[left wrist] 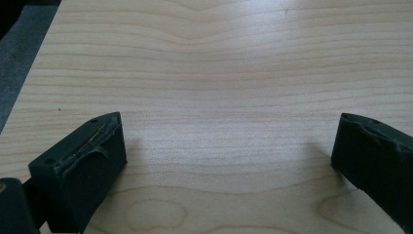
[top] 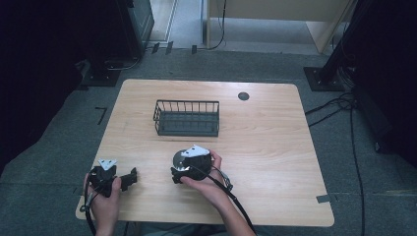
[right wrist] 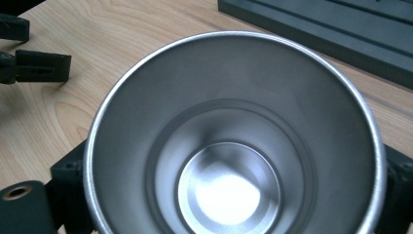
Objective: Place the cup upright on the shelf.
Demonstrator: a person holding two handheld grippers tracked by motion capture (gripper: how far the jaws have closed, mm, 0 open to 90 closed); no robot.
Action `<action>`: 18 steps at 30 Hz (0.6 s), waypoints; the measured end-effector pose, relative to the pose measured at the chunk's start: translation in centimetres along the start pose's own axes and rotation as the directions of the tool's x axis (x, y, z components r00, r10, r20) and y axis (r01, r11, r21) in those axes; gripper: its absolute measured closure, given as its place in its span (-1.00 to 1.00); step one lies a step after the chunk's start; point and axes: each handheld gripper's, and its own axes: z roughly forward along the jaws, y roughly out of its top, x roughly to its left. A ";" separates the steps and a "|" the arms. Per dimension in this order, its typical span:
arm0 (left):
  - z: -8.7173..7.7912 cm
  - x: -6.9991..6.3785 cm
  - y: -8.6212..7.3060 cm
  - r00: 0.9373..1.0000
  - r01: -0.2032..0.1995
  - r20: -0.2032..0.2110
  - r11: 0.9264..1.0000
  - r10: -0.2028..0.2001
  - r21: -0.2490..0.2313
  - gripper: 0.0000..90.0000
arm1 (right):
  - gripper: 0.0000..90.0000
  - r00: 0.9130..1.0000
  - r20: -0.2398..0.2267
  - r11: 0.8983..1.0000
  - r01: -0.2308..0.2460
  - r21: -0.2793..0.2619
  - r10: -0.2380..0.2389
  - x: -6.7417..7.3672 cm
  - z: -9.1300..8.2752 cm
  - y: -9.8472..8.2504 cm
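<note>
Two hand-held grippers over a wooden table, the right one holding a steel cup.

At the near left, the left gripper [top: 129,179] sits low over the table [top: 275,147] with its jaws spread wide and nothing but bare wood between them. Near the centre, the right gripper [top: 184,169] has its jaws pressed against both sides of an empty stainless steel cup [right wrist: 234,141], whose open mouth faces the gripper's camera. Just beyond it, toward the far side, a dark wire basket [top: 187,118] stands empty on the table, apart from the cup.
</note>
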 end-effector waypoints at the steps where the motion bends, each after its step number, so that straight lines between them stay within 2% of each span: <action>1: 0.0 0.0 0.0 1.000 0.000 0.000 1.000 0.000 0.000 -1.00 | -0.83 1.000 0.000 1.000 -0.001 -0.001 0.001 0.0 0.0 0.0; 12: 0.0 0.0 0.0 1.000 0.000 0.000 1.000 0.000 0.000 -1.00 | -0.65 1.000 0.017 1.000 -0.018 -0.005 0.018 0.2 0.5 -0.1; 18: 0.0 0.0 0.0 1.000 0.000 -0.001 1.000 0.000 0.000 -1.00 | -0.64 0.998 0.047 0.999 -0.034 -0.011 0.035 -0.2 0.2 0.1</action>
